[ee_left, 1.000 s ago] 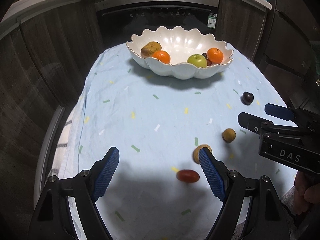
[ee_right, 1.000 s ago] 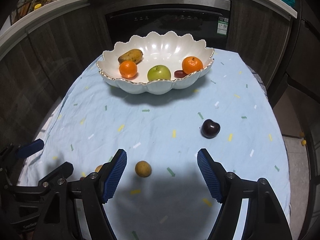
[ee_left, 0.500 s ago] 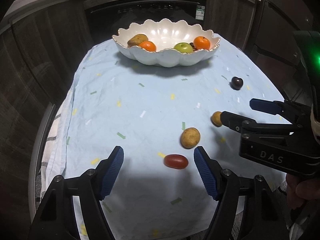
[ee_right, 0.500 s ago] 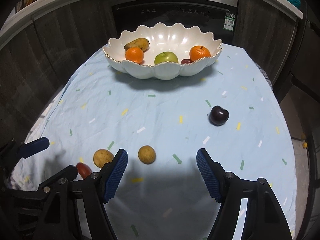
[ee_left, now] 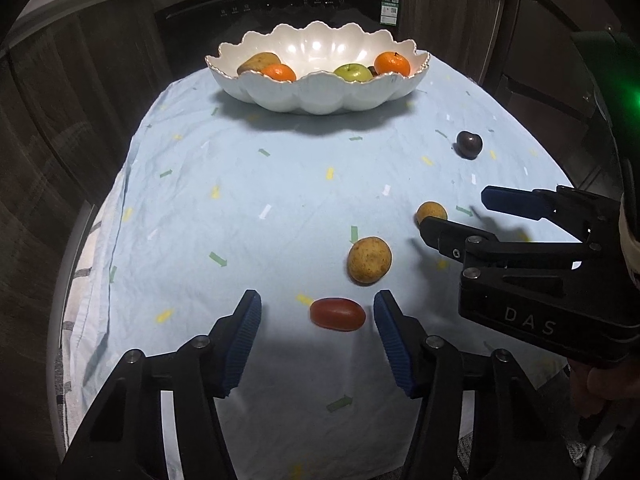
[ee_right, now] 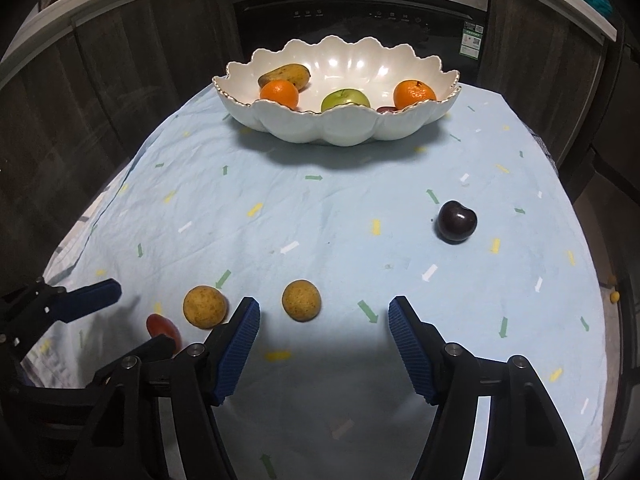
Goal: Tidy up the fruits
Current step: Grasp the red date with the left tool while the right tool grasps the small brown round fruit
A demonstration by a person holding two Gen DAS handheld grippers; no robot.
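Currently, two pickups are being set up at once. The left gripper (ee_left: 318,316) is lowered over the small oblong red tomato-like fruit (ee_left: 338,314); its jaws have just been closing but are apart, w/ the fruit between the blue ribbed pads (ee_left: 244,336) and not yet pressed. The right gripper (ee_right: 324,320) is aimed at the smaller round speckled yellow-brown fruit (ee_right: 301,300), which sits just ahead of the tips, nearer the left pad; jaws also just narrowing, nothing clamped.

To be done well: the red fruit should be centred btwn pads before closing, as it lies nearer the right pad and may roll. A gentle squeeze is advised; the skin looks smooth, glossy, prob. soft. The larger speckled yellow-brown fruit (ee_left: 369,260) just beyond should not be nudged.

The dark purple plum (ee_right: 457,221) lies well apart on the light-blue patterned cloth (ee_left: 240,216). The white scalloped bowl (ee_left: 320,96), at the far end, already holds two oranges, a green apple and an elongated brownish-yellow fruit.
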